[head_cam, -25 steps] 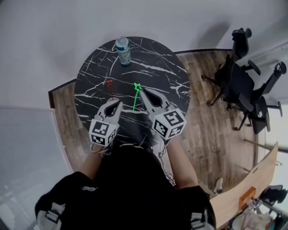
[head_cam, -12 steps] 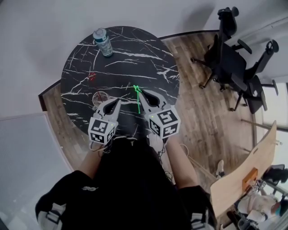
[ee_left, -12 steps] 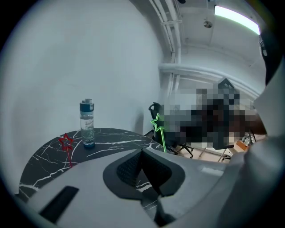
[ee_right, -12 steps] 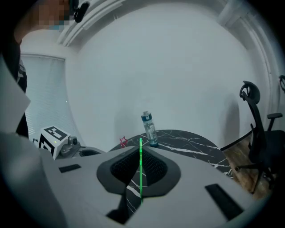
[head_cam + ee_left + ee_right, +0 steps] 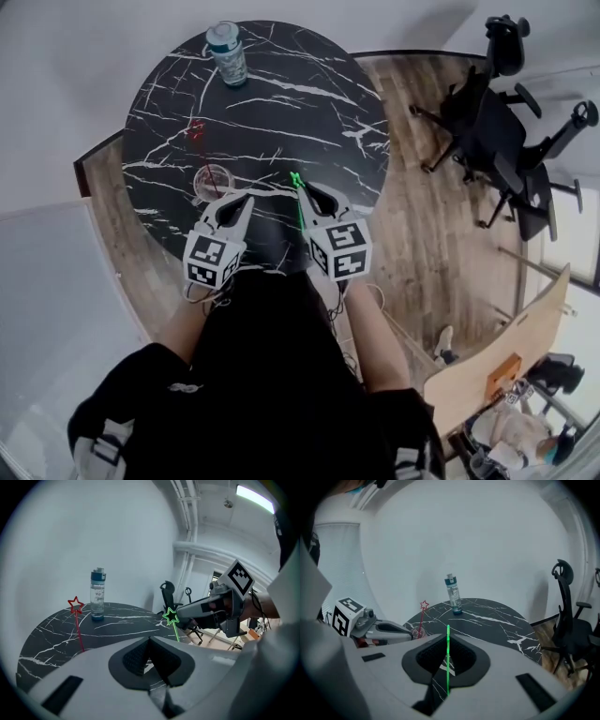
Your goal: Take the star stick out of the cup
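A green star stick (image 5: 299,201) is pinched in my right gripper (image 5: 303,191), star end up, over the near part of the black marble table (image 5: 281,112). The stick (image 5: 447,658) runs straight up between the shut jaws. A clear cup (image 5: 213,181) stands left of it with a red star stick (image 5: 198,132) leaning in it. My left gripper (image 5: 246,201) hangs just right of the cup, shut with nothing in it. From the left gripper view (image 5: 150,638) the green star (image 5: 171,616) and the red star (image 5: 75,604) both show.
A water bottle (image 5: 228,52) stands at the table's far edge. Black office chairs (image 5: 497,150) stand on the wooden floor to the right. A white wall lies behind the table.
Both grippers have sunk and drawn back toward the table's near edge. The green stick stays in the right gripper. The cup now shows left of the left gripper.
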A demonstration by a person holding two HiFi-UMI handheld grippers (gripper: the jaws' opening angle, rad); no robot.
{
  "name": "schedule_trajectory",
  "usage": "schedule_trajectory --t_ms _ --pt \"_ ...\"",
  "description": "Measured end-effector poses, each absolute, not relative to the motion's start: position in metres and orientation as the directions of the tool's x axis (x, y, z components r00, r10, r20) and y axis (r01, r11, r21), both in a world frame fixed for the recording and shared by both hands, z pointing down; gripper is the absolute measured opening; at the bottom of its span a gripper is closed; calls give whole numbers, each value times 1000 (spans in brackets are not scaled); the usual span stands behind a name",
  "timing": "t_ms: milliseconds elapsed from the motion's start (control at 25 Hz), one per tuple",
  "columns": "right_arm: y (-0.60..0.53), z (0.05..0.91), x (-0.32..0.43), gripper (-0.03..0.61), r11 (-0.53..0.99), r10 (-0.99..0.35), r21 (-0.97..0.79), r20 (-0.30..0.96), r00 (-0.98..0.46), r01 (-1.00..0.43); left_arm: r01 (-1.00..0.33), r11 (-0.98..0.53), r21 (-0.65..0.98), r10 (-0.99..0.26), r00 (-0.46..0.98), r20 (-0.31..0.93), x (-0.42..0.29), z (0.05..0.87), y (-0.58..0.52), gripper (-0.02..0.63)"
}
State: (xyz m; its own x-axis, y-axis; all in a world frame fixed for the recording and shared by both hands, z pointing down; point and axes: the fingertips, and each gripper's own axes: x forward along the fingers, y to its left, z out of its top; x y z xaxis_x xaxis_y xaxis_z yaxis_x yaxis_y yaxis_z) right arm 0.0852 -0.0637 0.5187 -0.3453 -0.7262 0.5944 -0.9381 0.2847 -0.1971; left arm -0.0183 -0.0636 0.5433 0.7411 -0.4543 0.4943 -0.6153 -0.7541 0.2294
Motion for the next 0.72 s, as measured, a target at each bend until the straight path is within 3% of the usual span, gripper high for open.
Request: schedule_trajectory --t_ms 280,720 --pt "-67 556 62 9 463 -687 151 683 -246 -873 -664 -709 237 -478 700 531 -44 565 -63 -2" --pt "-65 623 33 9 575 -583 206 782 -220 -792 -745 -611 266 -487 619 616 -85 614 -49 -2"
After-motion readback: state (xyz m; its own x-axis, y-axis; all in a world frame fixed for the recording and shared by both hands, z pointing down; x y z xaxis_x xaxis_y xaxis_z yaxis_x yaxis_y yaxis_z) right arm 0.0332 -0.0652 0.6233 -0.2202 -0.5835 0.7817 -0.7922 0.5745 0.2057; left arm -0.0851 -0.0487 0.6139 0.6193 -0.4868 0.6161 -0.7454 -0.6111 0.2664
